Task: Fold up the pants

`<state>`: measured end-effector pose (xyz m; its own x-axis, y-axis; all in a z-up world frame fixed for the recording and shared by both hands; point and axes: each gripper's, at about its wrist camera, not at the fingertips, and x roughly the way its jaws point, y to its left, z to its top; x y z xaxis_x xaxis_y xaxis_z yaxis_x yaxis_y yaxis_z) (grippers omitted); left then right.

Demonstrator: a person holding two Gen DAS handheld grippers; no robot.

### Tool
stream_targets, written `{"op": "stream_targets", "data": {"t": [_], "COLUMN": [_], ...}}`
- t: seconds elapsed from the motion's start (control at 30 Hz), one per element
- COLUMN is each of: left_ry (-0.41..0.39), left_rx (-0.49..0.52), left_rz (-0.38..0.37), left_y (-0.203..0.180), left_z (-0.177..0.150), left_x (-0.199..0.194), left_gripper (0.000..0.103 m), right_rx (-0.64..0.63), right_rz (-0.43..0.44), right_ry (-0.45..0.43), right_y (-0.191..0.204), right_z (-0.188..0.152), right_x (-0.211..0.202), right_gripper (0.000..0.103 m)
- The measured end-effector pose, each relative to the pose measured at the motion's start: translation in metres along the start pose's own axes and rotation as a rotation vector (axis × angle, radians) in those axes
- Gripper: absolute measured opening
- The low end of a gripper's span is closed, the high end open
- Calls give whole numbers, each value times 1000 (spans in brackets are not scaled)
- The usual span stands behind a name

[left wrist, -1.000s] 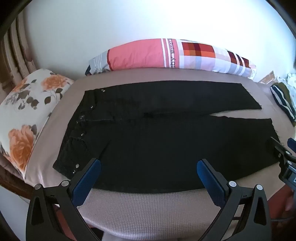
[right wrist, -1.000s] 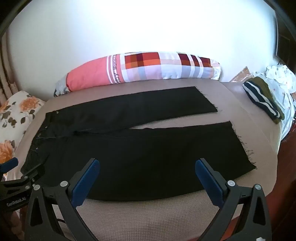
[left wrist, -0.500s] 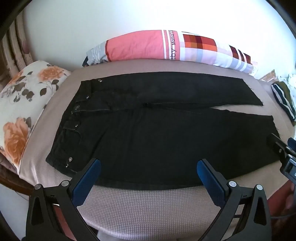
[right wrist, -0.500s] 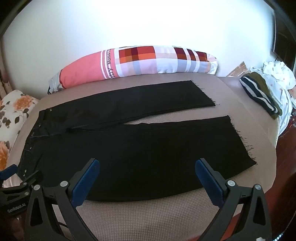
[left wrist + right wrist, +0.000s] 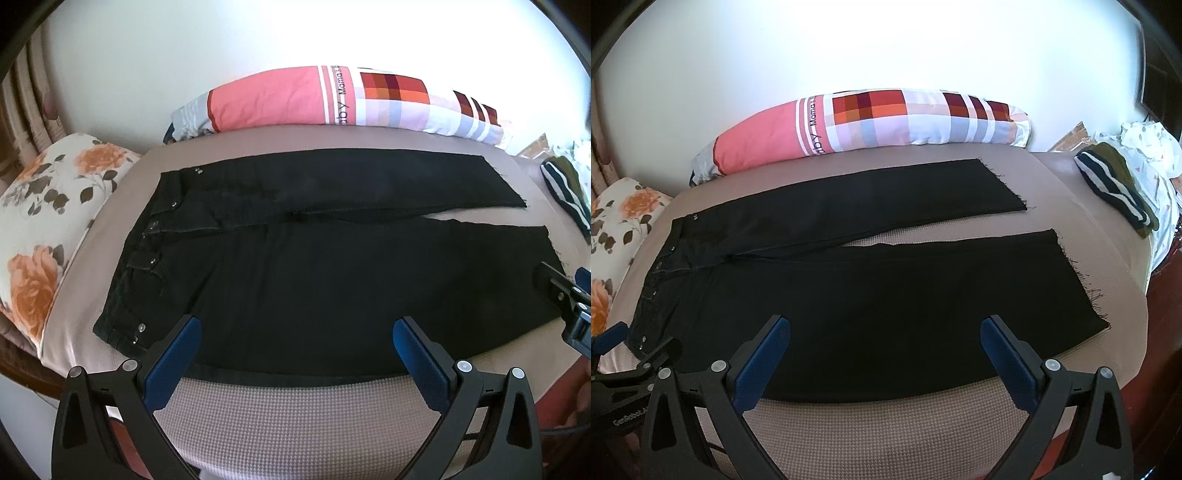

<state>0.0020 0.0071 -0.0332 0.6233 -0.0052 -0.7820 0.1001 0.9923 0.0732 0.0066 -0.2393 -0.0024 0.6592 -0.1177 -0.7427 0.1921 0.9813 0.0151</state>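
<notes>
While the black denim pants lay flat and unfolded on the beige waffle-textured bed, waistband to the left and both legs running right, the task stood at its very start; no fold had been made. The left tongs hung wide apart and empty over the near edge by the waist; the right tongs were likewise spread and held nothing, near the hem end. The next move, I judged, called for gripping the near leg at waist and hem together and carrying it over the far leg, keeping the edges level so the cloth would not skew. The left view showed the waistband buttons plainly; the right view showed the frayed hems and a striped folded garment more fully, with the gap between the legs wider there.
</notes>
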Motion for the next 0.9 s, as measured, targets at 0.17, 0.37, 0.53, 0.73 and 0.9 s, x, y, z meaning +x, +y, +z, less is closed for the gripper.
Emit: {"op": "stream_targets", "data": {"t": [0.17, 0.37, 0.53, 0.73, 0.9], "left_ry": [-29, -6, -2, 14, 17], "left_rx": [12, 14, 27, 8, -3], "left_rz": [7, -28, -35, -22, -14], "left_y": [-3, -7, -12, -10, -7], "left_z": [4, 6, 7, 11, 10], "left_x": [-5, -3, -4, -2, -1], "left_gripper": [103, 103, 103, 103, 103], "right_rx": [10, 4, -1, -9, -8], "right_rz": [8, 8, 7, 5, 6], "right_ry": [14, 27, 37, 33, 31], "right_y": [0, 1, 2, 4, 5], "right_z": [-1, -2, -5, -4, -5], "right_x": [3, 6, 8, 8, 8], "right_gripper": [103, 103, 103, 103, 103]}}
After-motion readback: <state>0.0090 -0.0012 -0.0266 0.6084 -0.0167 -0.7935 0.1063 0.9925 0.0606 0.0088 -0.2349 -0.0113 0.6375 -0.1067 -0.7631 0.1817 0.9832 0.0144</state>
